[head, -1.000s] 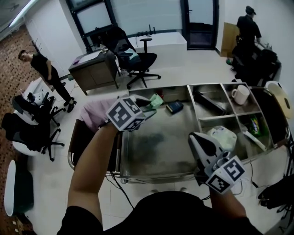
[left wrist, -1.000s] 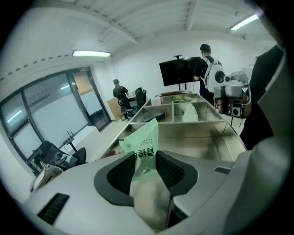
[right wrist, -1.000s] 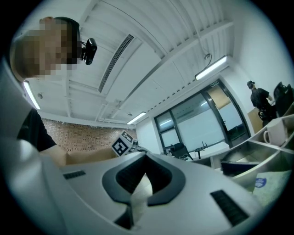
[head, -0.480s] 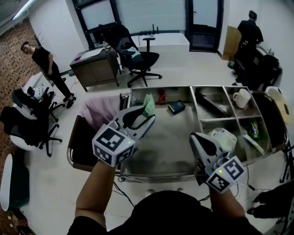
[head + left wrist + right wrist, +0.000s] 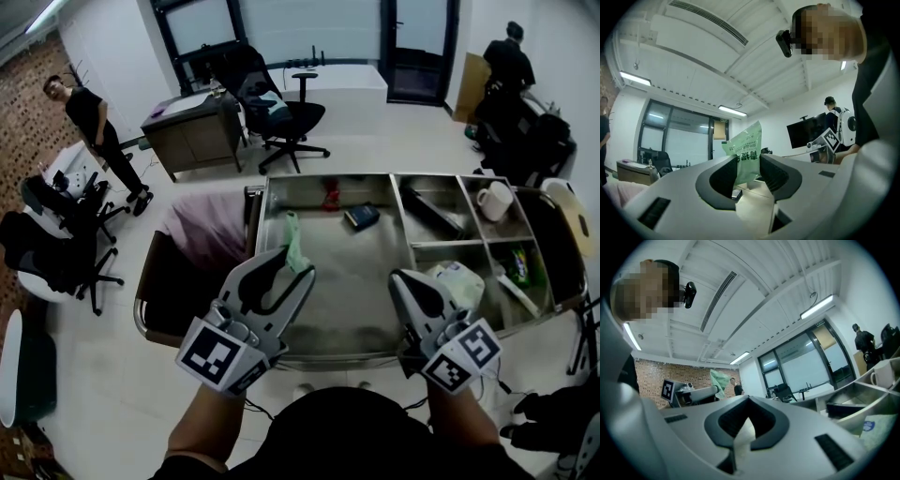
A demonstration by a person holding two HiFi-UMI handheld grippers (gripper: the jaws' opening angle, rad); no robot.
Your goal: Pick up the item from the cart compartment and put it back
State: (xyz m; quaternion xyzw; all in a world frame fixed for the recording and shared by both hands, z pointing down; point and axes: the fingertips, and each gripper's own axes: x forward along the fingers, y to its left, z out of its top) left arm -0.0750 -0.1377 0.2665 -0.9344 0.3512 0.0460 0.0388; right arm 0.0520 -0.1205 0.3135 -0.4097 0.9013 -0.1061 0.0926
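Left gripper (image 5: 295,264) has pulled back from the far side of the cart (image 5: 361,281) toward the person, and the packet (image 5: 293,240) has come with it. Right gripper (image 5: 401,279) hasn't really moved.

Left gripper: jaws about half apart, pads clamped on the lower part of the packet, seen clearly in the left gripper view (image 5: 747,160). Packet is off the steel, held up over the near-left part of the big compartment, close to its left wall.

Right gripper: jaw tips meet, nothing between them (image 5: 749,398). It hangs over the cart's near right edge.

Packet (image 5: 746,144): pale green plastic sachet, flat, thin, a bit crinkled, with a jagged sealed top edge and dark printed characters on the front. It stands roughly upright, top sticking out above the jaws. It also shows small in the right gripper view (image 5: 719,379).

Cart: stainless steel, dull and smudged, one big open compartment plus smaller divided ones on the right. A dark box (image 5: 361,217) and a red item (image 5: 331,195) lie at the far end of the big compartment. A white mug (image 5: 491,199) sits in the far right compartment. A white bag (image 5: 459,281) lies just beside the right gripper.

Grippers are light grey moulded plastic with dark pads.
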